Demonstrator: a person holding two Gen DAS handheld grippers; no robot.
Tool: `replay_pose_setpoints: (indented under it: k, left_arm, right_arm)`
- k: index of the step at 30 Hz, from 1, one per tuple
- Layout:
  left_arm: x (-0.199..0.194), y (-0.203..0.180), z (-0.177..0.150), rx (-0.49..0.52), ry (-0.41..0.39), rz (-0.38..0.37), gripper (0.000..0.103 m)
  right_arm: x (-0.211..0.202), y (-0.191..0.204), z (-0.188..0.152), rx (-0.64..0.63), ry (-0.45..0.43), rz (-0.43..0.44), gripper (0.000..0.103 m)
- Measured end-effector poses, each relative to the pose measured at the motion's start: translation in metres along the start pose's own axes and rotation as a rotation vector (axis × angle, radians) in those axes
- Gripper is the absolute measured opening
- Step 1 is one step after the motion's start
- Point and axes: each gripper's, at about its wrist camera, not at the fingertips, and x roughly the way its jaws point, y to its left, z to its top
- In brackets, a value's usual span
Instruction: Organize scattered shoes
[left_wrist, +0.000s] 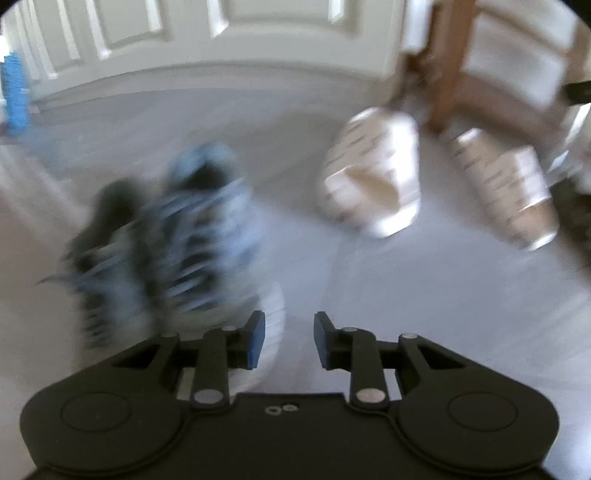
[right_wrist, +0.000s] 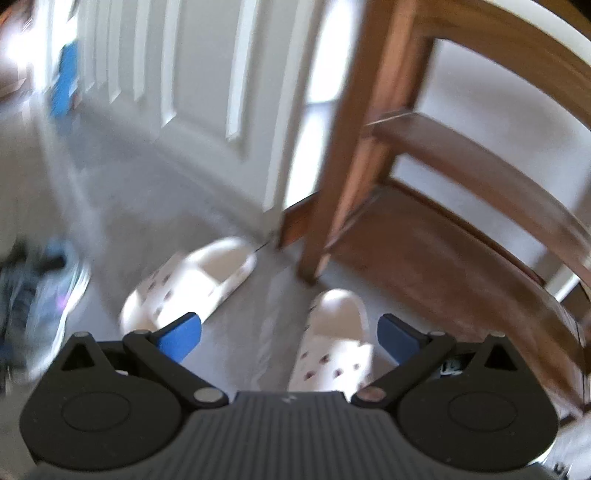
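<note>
1. Left hand-held gripper (left_wrist: 289, 339): pads slightly apart, nothing between, over bare floor (left_wrist: 406, 295).
2. Blue-grey sneakers (left_wrist: 166, 243) blurred, side by side, near floor's left edge.
3. Right hand-held gripper (right_wrist: 289, 339): jaws wide apart, empty, above white clogs (right_wrist: 192, 288).
4. Clogs by wooden chair (right_wrist: 424, 206) leg, at door (right_wrist: 207, 92) edge.
</note>
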Motion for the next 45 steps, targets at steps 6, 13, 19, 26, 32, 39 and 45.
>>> replay_pose_setpoints:
  k: [6, 13, 19, 26, 32, 39, 45]
  left_arm:
    - [0.042, -0.023, 0.032, -0.142, -0.117, -0.157, 0.028]
    - [0.110, -0.026, 0.040, -0.280, -0.086, -0.159, 0.026]
    - [0.145, -0.026, 0.048, -0.316, -0.102, -0.160, 0.026]
    - [0.166, -0.034, 0.058, -0.304, -0.109, -0.154, 0.017]
    - [0.132, -0.040, 0.036, -0.212, -0.184, -0.121, 0.014]
    - [0.089, -0.042, -0.005, -0.174, -0.143, -0.138, 0.013]
    - [0.071, -0.039, -0.035, -0.147, -0.041, -0.146, 0.013]
  right_arm:
    - [-0.009, -0.025, 0.003, 0.088, 0.013, -0.023, 0.102]
    - [-0.038, -0.015, -0.009, -0.051, 0.034, -0.040, 0.102]
    - [-0.045, -0.024, -0.018, -0.066, 0.089, -0.061, 0.102]
    - [-0.053, -0.026, -0.021, -0.051, 0.101, -0.062, 0.102]
    - [-0.047, -0.023, -0.022, -0.047, 0.108, -0.038, 0.102]
    - [-0.046, -0.017, -0.023, -0.083, 0.106, 0.004, 0.102]
    - [-0.050, -0.014, -0.020, -0.091, 0.112, 0.033, 0.102]
